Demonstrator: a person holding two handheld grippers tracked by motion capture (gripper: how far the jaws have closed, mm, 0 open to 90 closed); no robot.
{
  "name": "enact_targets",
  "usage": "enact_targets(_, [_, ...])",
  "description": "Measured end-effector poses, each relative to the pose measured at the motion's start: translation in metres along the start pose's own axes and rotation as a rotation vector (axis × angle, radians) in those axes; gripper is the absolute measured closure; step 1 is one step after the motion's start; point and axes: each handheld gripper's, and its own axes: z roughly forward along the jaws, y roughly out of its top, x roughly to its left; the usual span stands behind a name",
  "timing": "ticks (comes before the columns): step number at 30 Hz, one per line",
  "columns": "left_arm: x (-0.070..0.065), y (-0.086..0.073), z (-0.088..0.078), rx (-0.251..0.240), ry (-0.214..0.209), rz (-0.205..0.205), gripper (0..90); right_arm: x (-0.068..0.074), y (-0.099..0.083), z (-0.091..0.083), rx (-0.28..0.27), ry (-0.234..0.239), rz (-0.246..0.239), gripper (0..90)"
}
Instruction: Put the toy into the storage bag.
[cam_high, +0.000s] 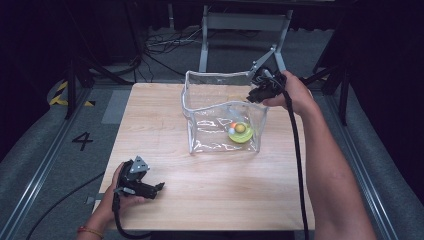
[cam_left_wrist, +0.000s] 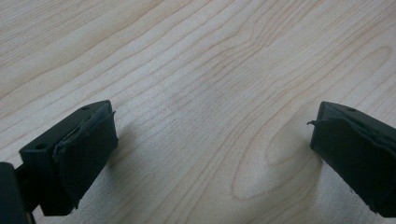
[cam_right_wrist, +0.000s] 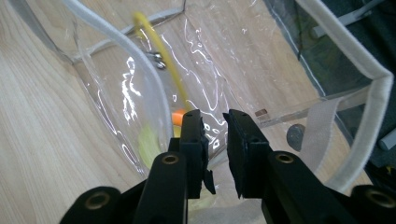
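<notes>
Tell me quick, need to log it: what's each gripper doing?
Left gripper: open, empty, low over the table.
Right gripper: slightly open, empty, above the clear bag.

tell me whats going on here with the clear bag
A person works at a wooden table with a gripper in each hand. The right gripper is at the top rim of a clear plastic bag that stands open, its jaws a little apart with nothing clamped between them. A yellow-green toy with small balls lies inside the bag. The left gripper rests low over bare table, jaws wide open.
</notes>
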Motion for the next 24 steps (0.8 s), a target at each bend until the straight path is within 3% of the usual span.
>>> enact_targets(8, [0.000, 0.000, 0.000, 0.000, 0.000, 0.000, 0.8, 0.001, -0.011, -0.019, -0.051, -0.037, 0.020, 69.2])
enact_targets(17, [0.000, 0.000, 0.000, 0.003, 0.000, -0.001, 0.8, 0.006, -0.028, -0.034, -0.104, -0.118, 0.043, 52.2])
enact_targets(24, [0.000, 0.000, 0.000, 0.003, 0.000, -0.001, 0.8, 0.011, -0.042, -0.043, -0.138, -0.156, 0.053, 49.3])
